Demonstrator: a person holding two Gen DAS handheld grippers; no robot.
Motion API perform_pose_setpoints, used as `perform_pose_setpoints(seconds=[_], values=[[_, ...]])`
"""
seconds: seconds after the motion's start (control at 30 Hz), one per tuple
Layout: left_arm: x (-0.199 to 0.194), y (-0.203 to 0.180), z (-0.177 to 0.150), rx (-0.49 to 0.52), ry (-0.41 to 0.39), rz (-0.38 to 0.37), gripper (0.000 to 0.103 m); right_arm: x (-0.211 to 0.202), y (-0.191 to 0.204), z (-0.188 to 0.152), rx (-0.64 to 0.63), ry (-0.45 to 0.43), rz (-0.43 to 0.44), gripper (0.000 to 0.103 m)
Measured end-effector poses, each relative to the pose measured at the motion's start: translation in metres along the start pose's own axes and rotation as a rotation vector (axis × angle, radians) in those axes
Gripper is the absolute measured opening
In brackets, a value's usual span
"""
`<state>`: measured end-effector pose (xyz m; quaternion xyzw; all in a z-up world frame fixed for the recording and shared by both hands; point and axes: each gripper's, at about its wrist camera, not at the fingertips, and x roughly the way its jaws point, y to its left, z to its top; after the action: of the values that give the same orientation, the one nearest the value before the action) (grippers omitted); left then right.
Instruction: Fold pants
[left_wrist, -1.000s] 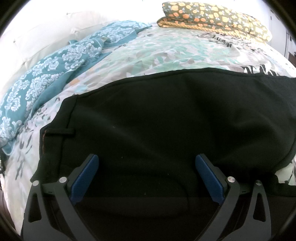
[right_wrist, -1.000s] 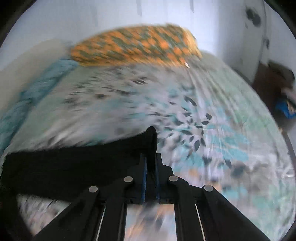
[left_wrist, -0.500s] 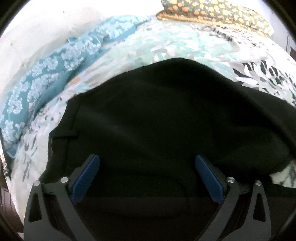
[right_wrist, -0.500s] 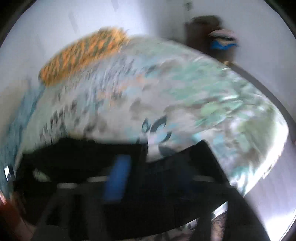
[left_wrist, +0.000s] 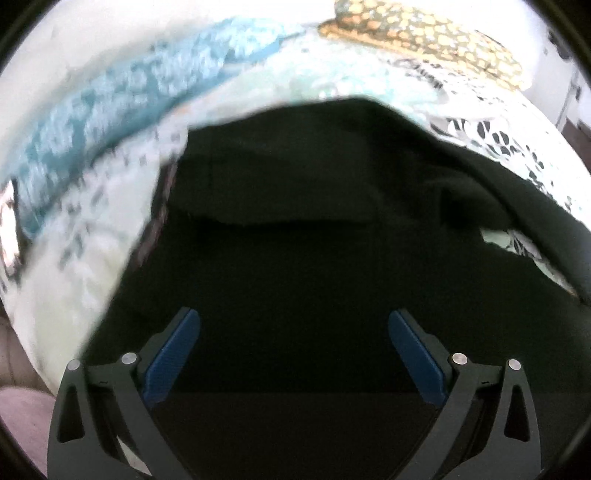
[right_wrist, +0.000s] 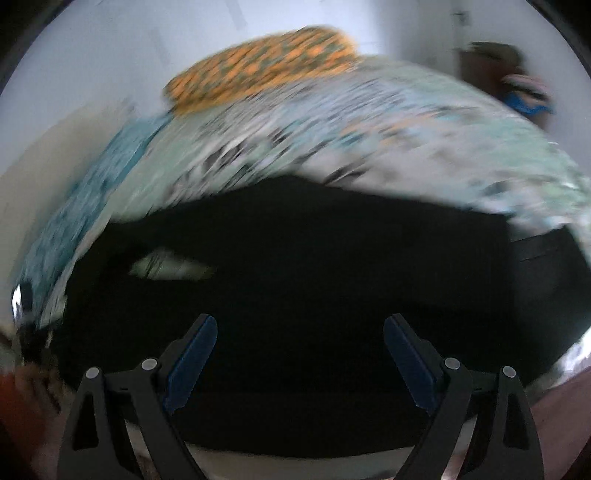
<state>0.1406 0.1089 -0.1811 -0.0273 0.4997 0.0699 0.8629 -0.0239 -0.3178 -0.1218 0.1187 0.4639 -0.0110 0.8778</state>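
One bed (left_wrist: 92, 280) with a leaf-patterned cover bears one pair of black pants (left_wrist: 314, 229), which lies bunched on the near side of the cover with a small gap of cover showing through its folds; one teal patterned blanket (left_wrist: 122, 99) lies along the left edge and one orange-spotted pillow (left_wrist: 424, 37) at the far end. Two grippers hang over the dark cloth: the left gripper (left_wrist: 293, 345) has its blue pads (left_wrist: 171, 356) spread wide with nothing pinched. The right gripper (right_wrist: 299, 350), its jaws having just been opening, also stands wide apart and grips nothing.
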Motion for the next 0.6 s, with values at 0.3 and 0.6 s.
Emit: perform_pose_setpoints(seconds=[0.3,0.6], values=[[0.014,0.008,0.005,-0.055,0.015,-0.011,0.102,0.023,0.031,-0.023,-0.288,0.034,-0.217,0.091],[0.023,0.000,-0.005,-0.003,0.017,0.054,0.103,0.045,-0.008,-0.023,-0.126,0.145,-0.170,0.103]])
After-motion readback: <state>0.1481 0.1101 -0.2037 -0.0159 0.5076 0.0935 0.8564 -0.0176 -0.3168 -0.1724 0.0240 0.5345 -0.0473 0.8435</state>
